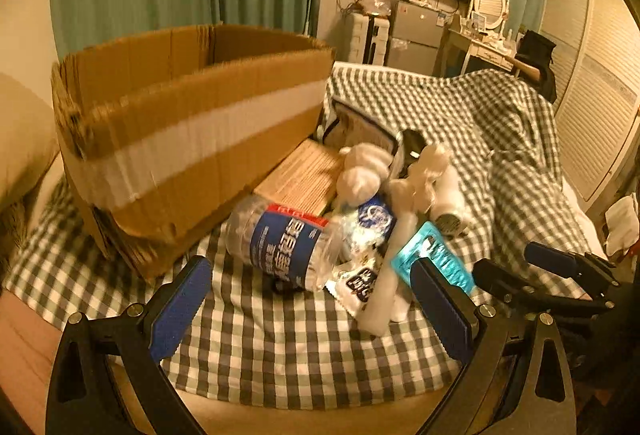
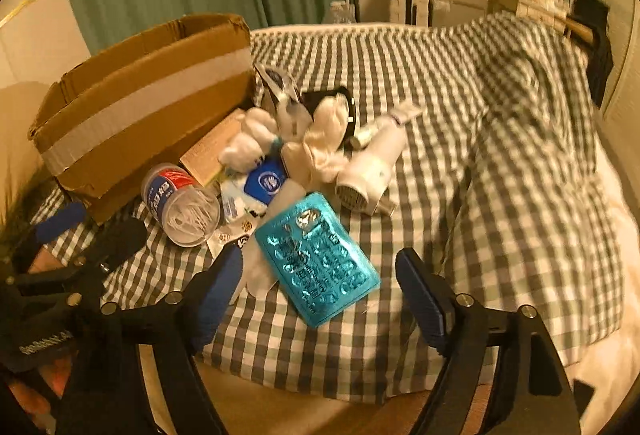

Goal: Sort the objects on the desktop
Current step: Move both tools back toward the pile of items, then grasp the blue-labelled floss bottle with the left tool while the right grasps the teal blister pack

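teal blister pack [image 2: 317,262] flat on checked cloth (clutter pile [image 2: 280,151] behind)

Far dresser clutter [image 2: 532,1] blurred.

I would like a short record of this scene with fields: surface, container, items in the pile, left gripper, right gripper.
surface: checked cloth on a bed
container: open cardboard box with a white tape stripe, beside the pile
items in the pile: clear jar with blue label lying on its side, teal blister pack, white hair dryer, white cloth bundle, tan flat box
left gripper: open, holding nothing, facing the jar
right gripper: open, holding nothing, blister pack lying between and ahead of its fingers
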Tool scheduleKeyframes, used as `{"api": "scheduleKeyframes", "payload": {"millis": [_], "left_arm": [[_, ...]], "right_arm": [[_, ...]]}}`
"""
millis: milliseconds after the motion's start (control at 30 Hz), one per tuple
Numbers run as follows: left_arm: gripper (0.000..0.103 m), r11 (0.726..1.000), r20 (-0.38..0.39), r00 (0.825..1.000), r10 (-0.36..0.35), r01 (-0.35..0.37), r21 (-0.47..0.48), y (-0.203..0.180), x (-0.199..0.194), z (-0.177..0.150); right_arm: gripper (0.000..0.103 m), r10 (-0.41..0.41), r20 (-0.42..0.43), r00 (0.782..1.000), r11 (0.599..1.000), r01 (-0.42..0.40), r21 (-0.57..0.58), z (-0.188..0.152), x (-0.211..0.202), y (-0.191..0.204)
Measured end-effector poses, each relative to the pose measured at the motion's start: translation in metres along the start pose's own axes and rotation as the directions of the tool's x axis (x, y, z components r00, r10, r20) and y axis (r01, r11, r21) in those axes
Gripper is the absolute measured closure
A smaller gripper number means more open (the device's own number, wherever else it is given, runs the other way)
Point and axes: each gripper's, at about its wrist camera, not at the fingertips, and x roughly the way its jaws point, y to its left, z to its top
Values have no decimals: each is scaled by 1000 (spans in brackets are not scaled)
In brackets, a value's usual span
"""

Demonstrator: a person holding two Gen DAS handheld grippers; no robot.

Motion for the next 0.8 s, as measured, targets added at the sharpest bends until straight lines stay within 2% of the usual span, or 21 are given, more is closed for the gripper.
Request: {"api": "scheduleKeyframes", "payload": {"millis": [133,333,433,800], "left_arm": [[1,1000,-11,1000,28,-28,11,3,14,-5],[1,999,-41,998,53,-52,13,7,38,-8],[1,998,-25,998,62,-61,30,9,50,-12],[1,1000,-11,1000,6,-5,22,30,83,-13]], "right_arm": [[21,14,-31,999,999,-13,32,0,9,-4],[20,10,-101,995,1000,-8,15,-1,32,3],[20,11,-120,993,1000,-11,3,0,41,6],[20,-77,-192,978,996,68,-53,5,75,12]]}}
